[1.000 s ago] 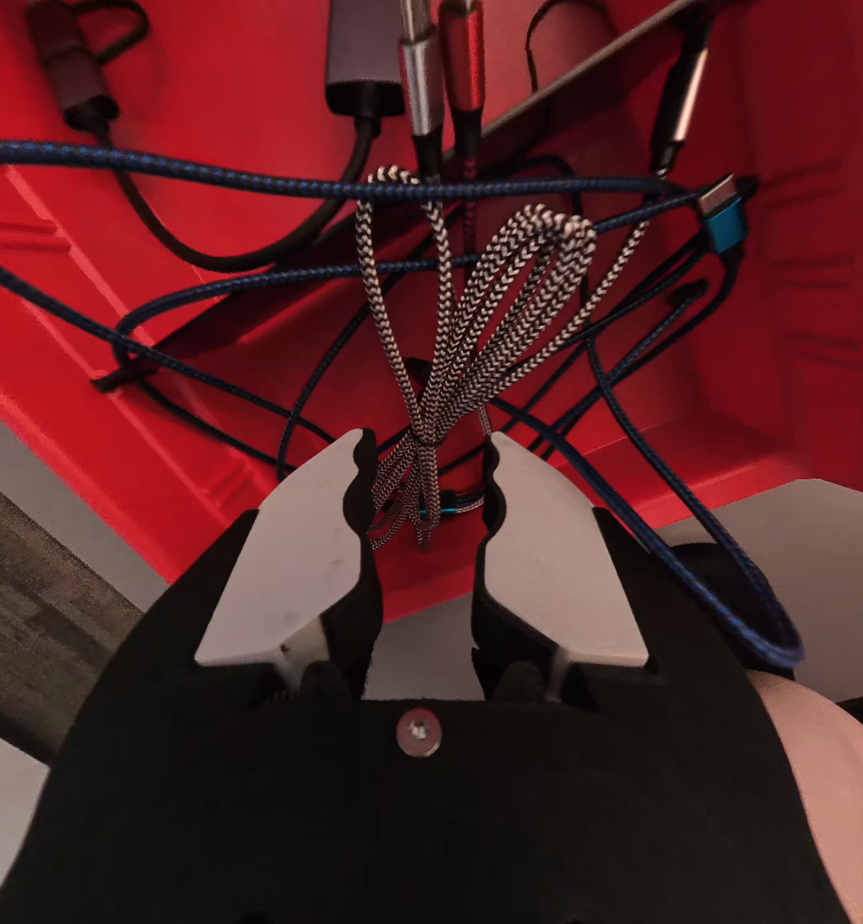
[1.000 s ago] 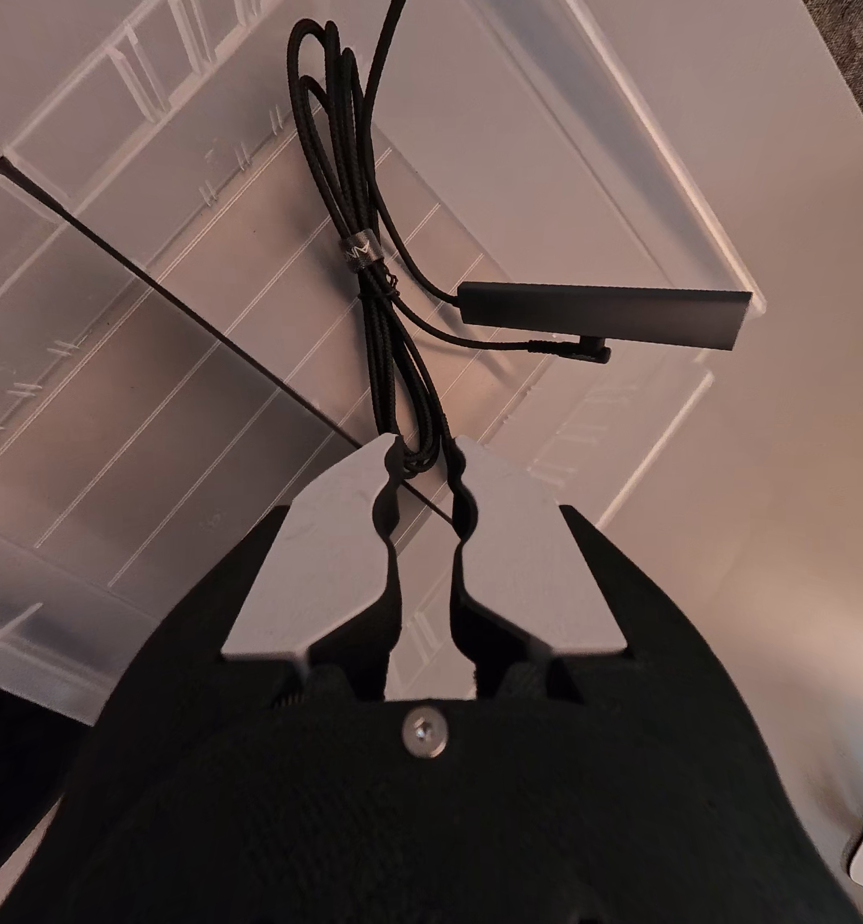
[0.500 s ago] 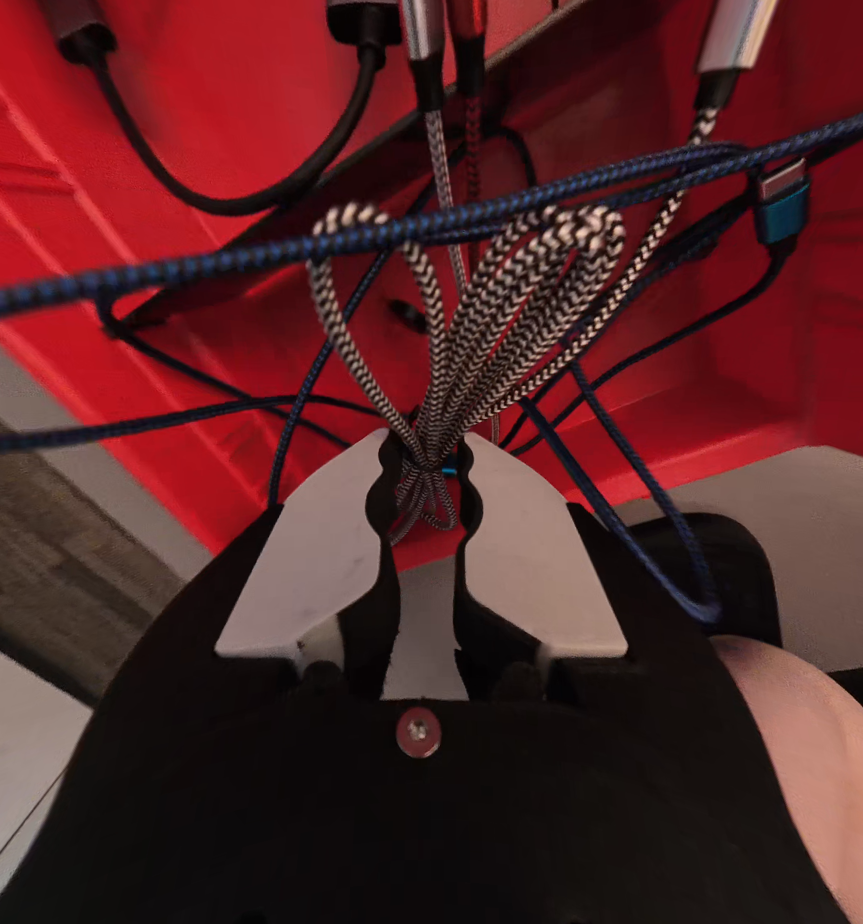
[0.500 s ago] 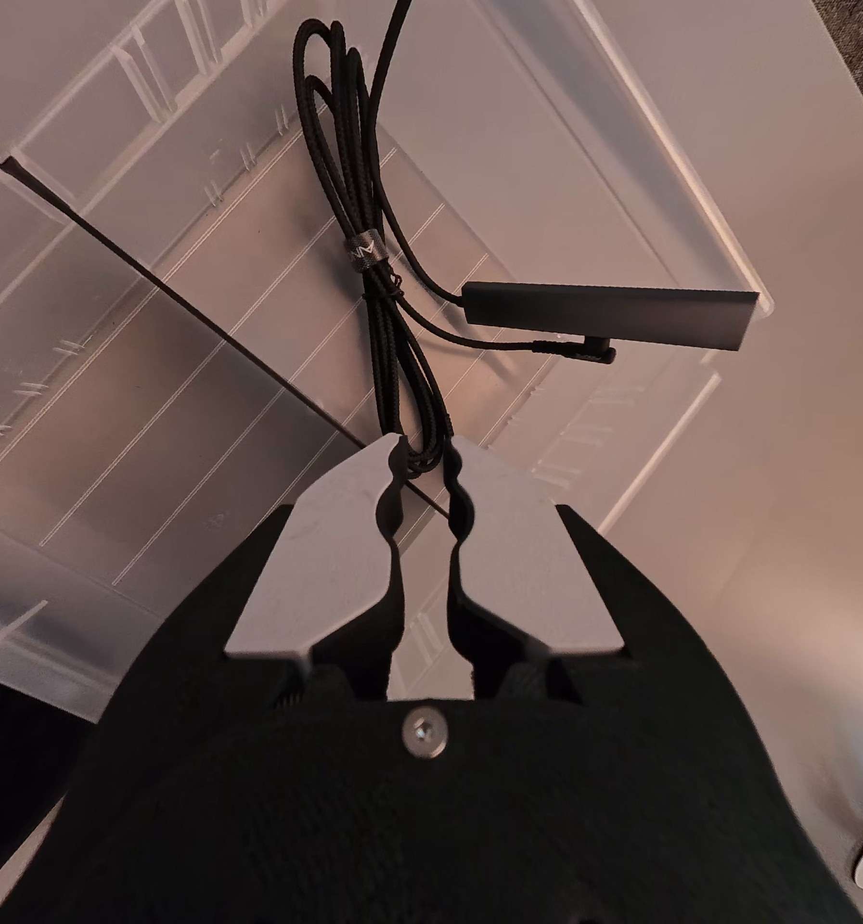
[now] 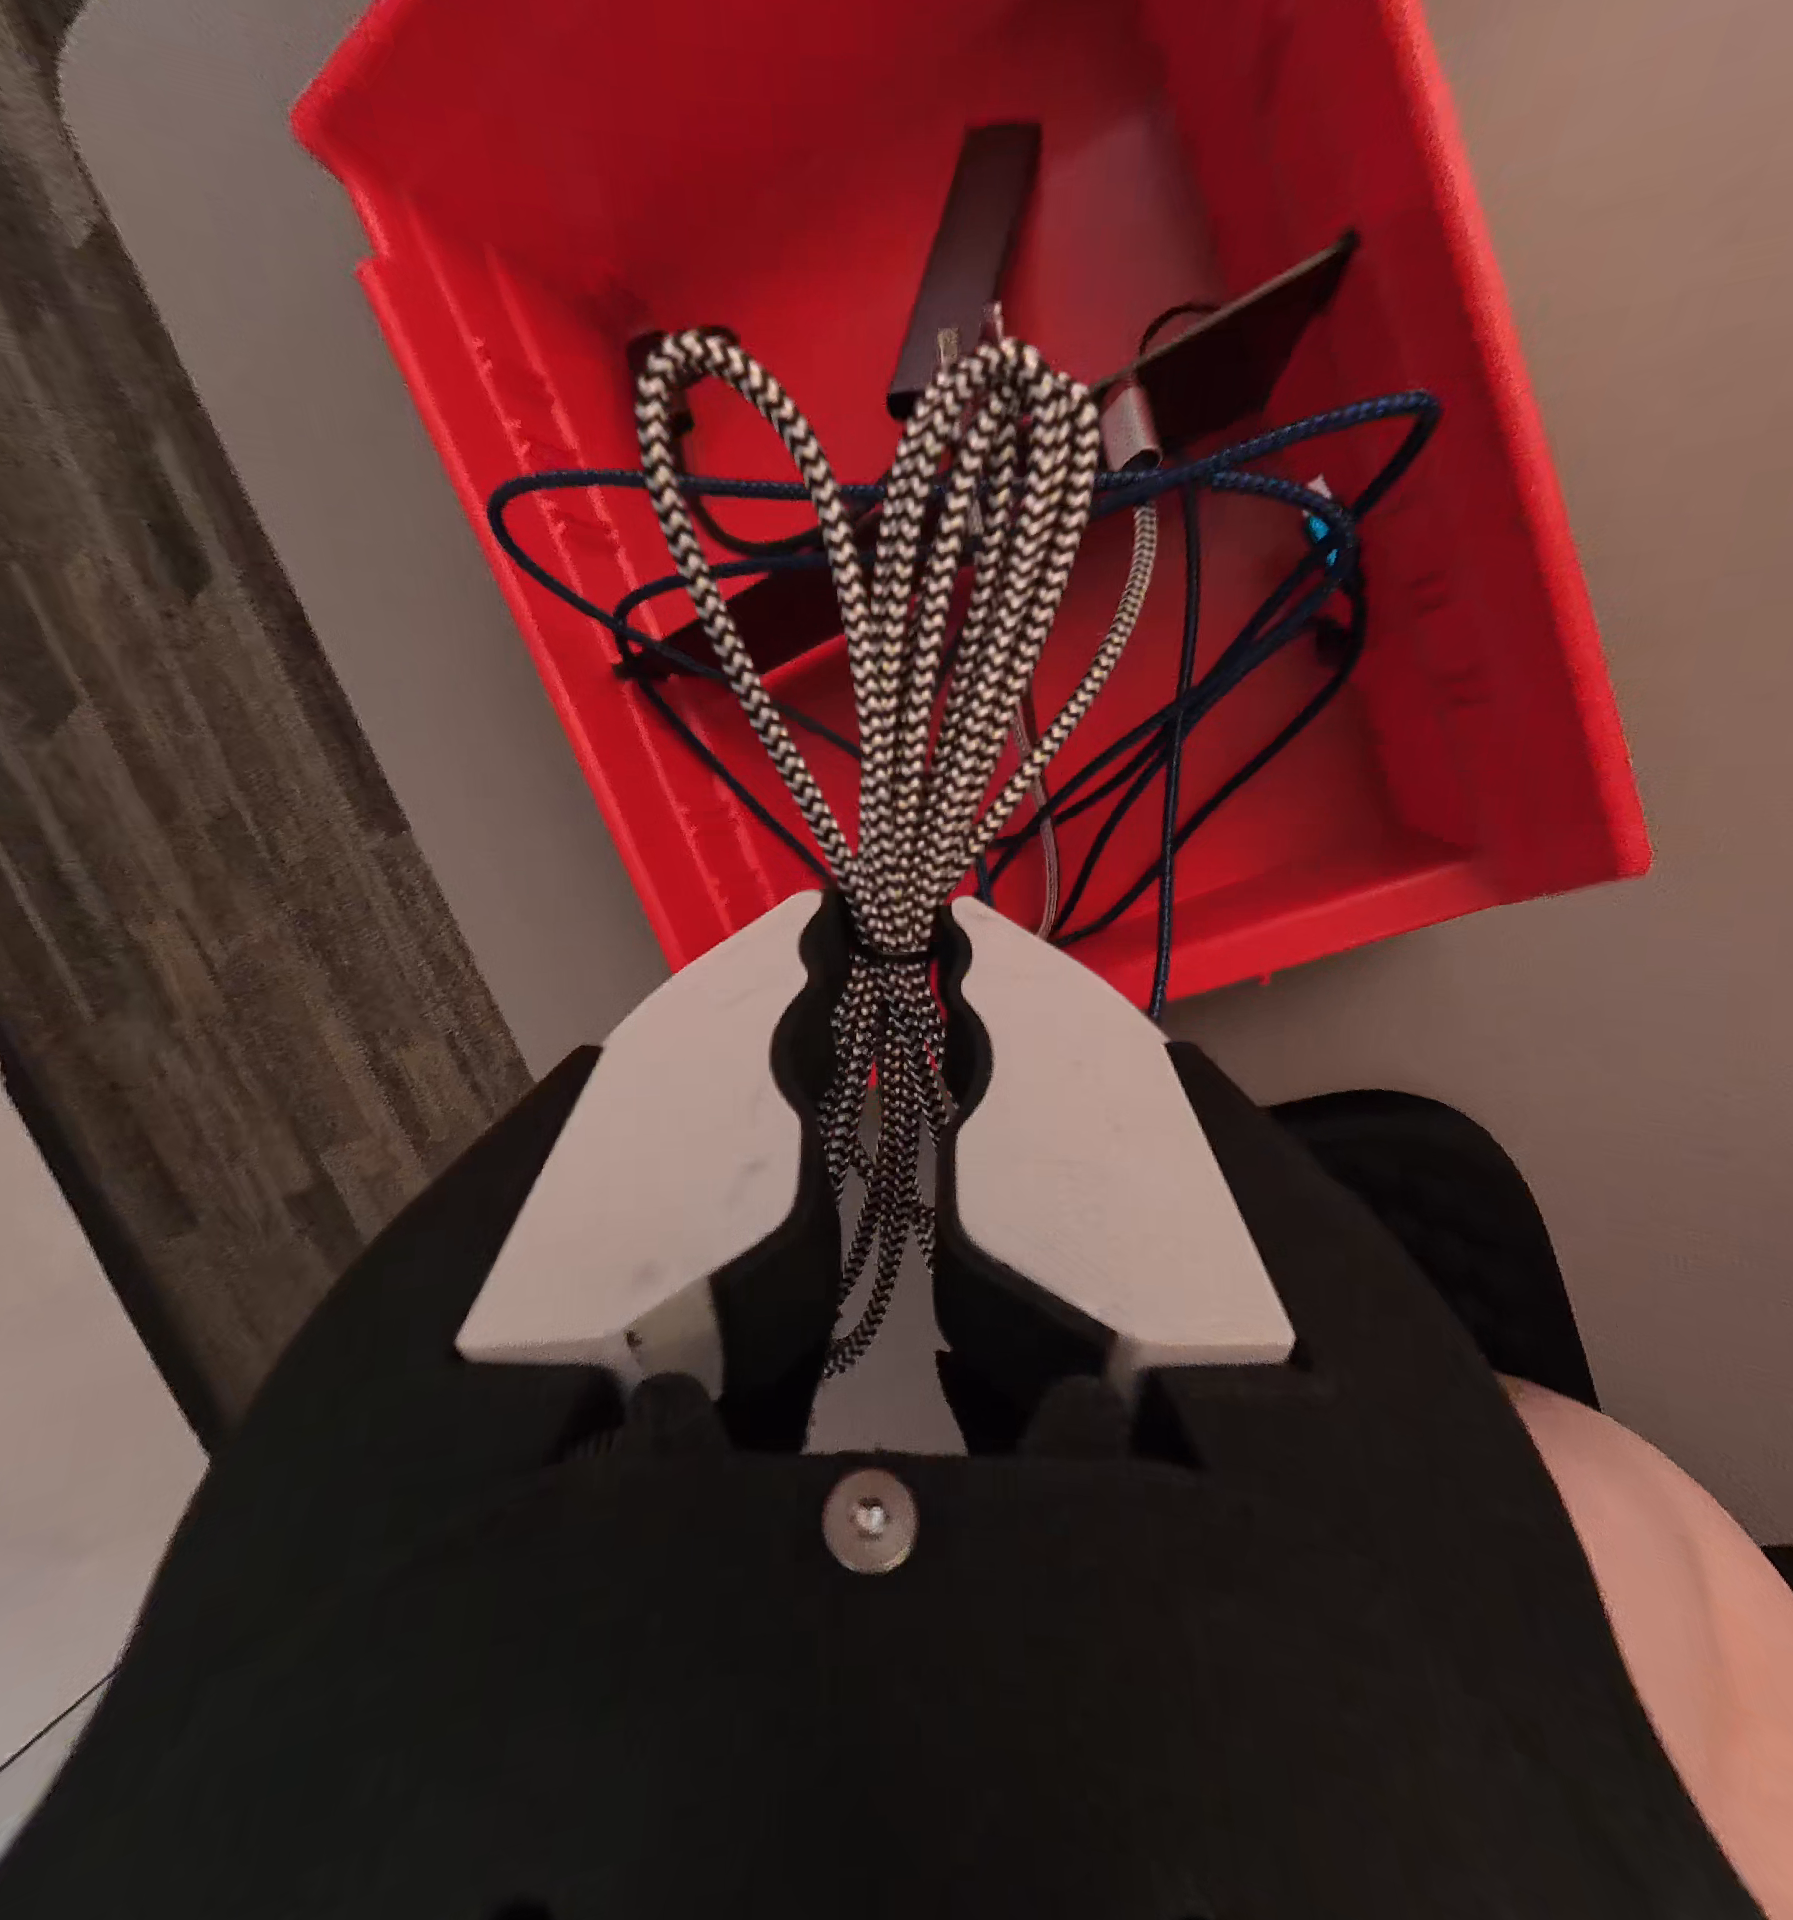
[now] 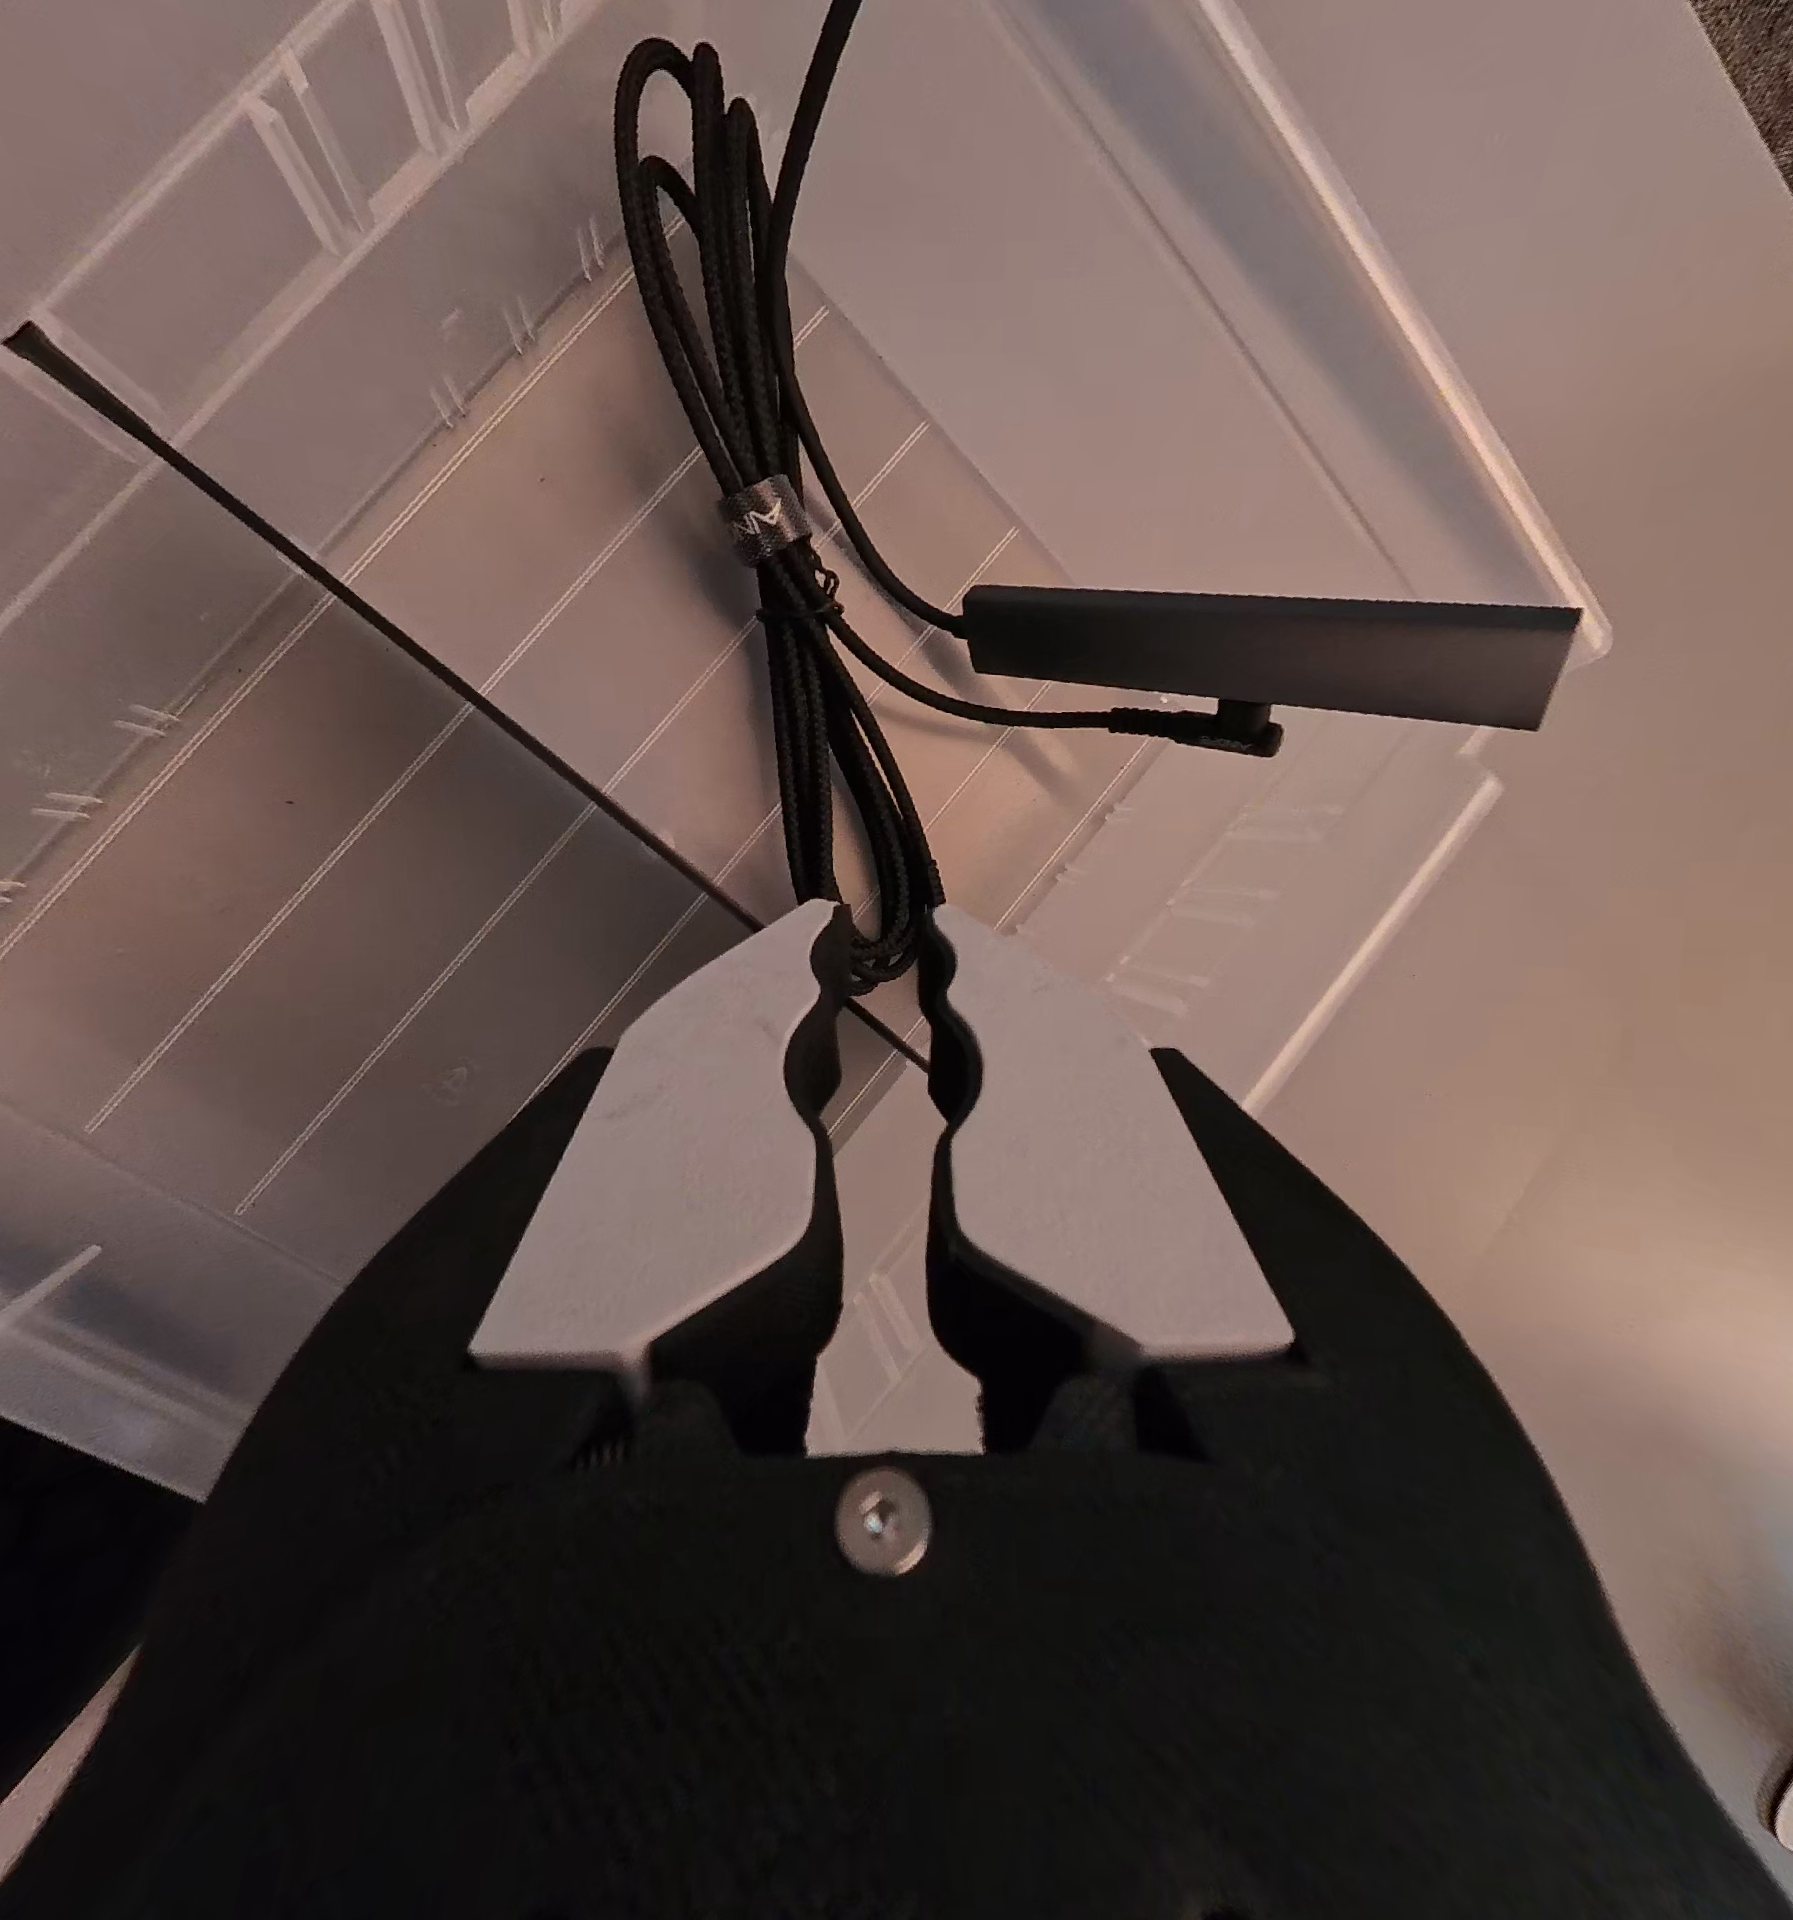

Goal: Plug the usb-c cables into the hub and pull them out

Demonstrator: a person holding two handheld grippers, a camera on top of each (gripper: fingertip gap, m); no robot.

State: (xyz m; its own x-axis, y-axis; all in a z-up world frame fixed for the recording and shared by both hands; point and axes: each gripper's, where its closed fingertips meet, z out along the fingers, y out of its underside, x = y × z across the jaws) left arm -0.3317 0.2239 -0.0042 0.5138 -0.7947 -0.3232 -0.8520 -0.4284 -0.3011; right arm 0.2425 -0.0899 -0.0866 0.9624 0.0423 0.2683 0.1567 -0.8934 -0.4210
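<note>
- We judge the task barely begun: no plugging is under way, and both grippers are only holding bundled cables.
- Our left gripper (image 5: 890, 920) is clenched on a coiled zigzag cable (image 5: 933, 644), held above the red bin (image 5: 1474, 582).
- That bin holds blue cables (image 5: 1235, 686) and dark hubs (image 5: 965, 260).
- Our right gripper (image 6: 884, 933) grips a black cable bundle (image 6: 767, 644); its hub (image 6: 1256, 660) hangs over a clear, seemingly empty bin (image 6: 1411, 436).
</note>
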